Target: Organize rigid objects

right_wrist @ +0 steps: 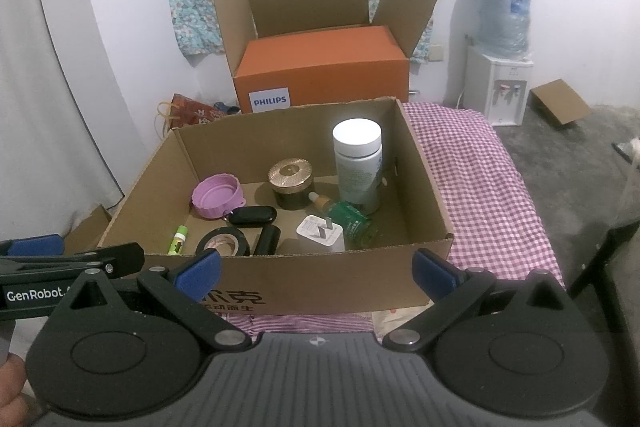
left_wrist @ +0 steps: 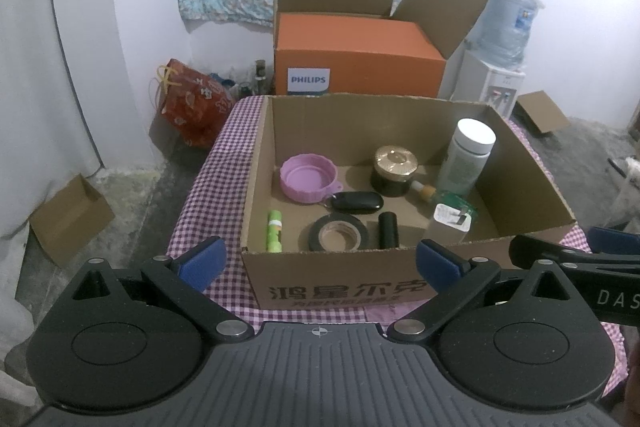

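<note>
Nearest: left gripper (left_wrist: 318, 261) with blue-padded jaws spread wide and empty, poised short of the near wall of the open brown cardboard box (left_wrist: 320, 267); right gripper (right_wrist: 316, 269) likewise spread wide, holding nothing, alongside at 3 o'clock of the left.

Inside the box, seen from the left wrist, front row first: small green stick-shaped tube (left_wrist: 274, 231) at 9 o'clock, black roll of tape (left_wrist: 339, 233) lying flat at centre, short black cylinder (left_wrist: 389, 230) just beside it, white plug-in charger block (left_wrist: 450, 225) at 3 o'clock. Behind: black oval key fob (left_wrist: 357, 202), green glass dropper bottle (left_wrist: 452, 198) on its side. Farther back: upturned lilac plastic lid (left_wrist: 308, 179) at 10 o'clock, dark jar with ribbed gold cap (left_wrist: 394, 167), tall pale bottle with white cap (left_wrist: 466, 157) upright near the right wall at 2 o'clock.

Probably all light and stiff. Glass dropper bottle likely fragile and slick: best taken across the body, gently. Tape roll: across its rim. Tall bottle apt to tip: low on the barrel.

Beyond, on purple checked cloth (right_wrist: 480, 187), orange printed carton (left_wrist: 356, 55) at 12 o'clock.
</note>
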